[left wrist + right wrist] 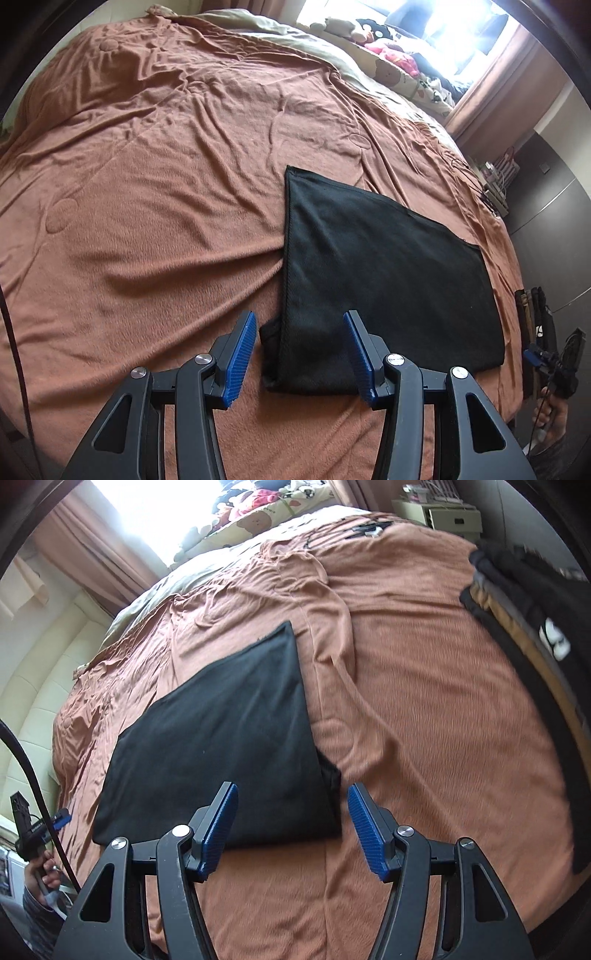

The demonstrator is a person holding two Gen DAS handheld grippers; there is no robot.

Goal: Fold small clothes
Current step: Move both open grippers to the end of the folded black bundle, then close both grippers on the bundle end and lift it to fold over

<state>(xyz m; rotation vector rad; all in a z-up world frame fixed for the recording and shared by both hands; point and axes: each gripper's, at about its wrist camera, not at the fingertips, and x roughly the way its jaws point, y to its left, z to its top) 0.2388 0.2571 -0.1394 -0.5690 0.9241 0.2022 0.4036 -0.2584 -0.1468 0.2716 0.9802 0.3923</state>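
A black garment (380,280) lies folded flat on the rust-brown bedspread (147,184), near the bed's front edge. My left gripper (301,354) is open and empty, hovering over the garment's near left corner, where a lower layer sticks out. In the right wrist view the same garment (229,746) lies flat, and my right gripper (291,827) is open and empty just above its near right corner, with a lower layer peeking out there. The right gripper also shows in the left wrist view (554,365) at the far right, beside the bed.
A stack of folded dark and tan clothes (524,627) sits at the right side of the bed. Plush toys and pillows (388,48) lie at the head by the bright window. A small shelf (439,513) stands beyond the bed. A black cable (33,786) hangs at the left.
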